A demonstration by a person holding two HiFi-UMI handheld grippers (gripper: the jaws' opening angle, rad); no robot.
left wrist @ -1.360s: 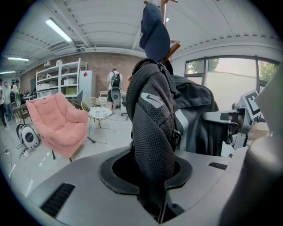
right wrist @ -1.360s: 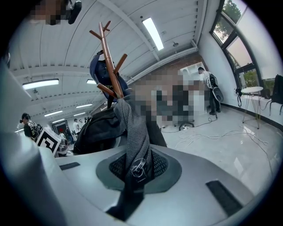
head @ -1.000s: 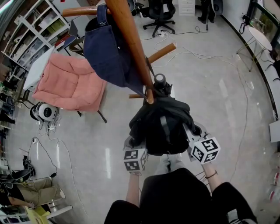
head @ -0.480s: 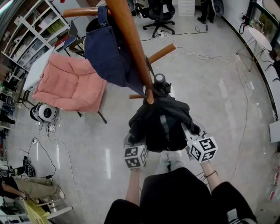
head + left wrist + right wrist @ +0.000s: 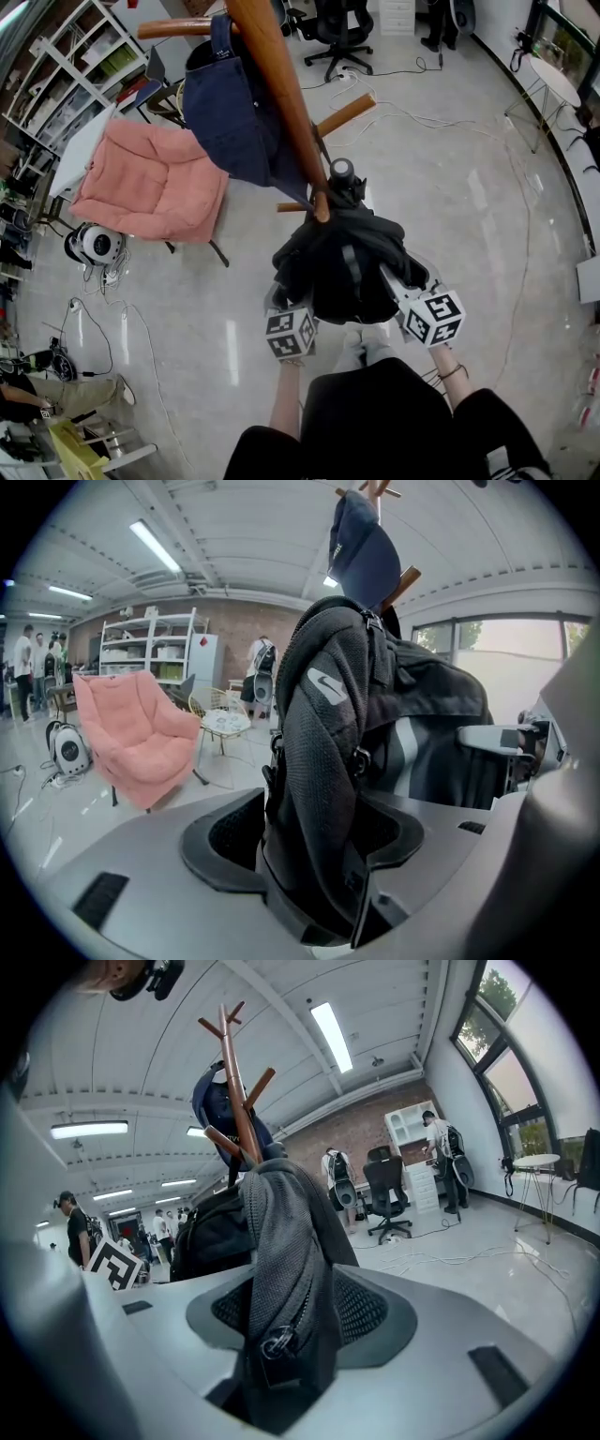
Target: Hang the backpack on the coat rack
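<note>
A black backpack (image 5: 342, 267) hangs from a lower peg (image 5: 322, 208) of the wooden coat rack (image 5: 272, 84). My left gripper (image 5: 280, 300) is at its lower left side and my right gripper (image 5: 399, 281) at its lower right. In the left gripper view the jaws of the left gripper (image 5: 309, 846) are opening, with dark mesh fabric of the backpack (image 5: 342, 724) hanging loose between them. In the right gripper view the right gripper (image 5: 281, 1326) is also opening, and a grey zippered fold of the backpack (image 5: 281, 1241) droops between its pads without being pressed.
A navy cloth bag (image 5: 234, 112) hangs from an upper peg of the rack. A pink armchair (image 5: 155, 183) stands to the left, shelves (image 5: 66, 66) behind it. An office chair (image 5: 342, 28), floor cables (image 5: 403, 112) and a round white table (image 5: 558, 80) lie beyond.
Both grippers have loosened their hold on the backpack, which now hangs from the peg. The hands have hardly moved.
</note>
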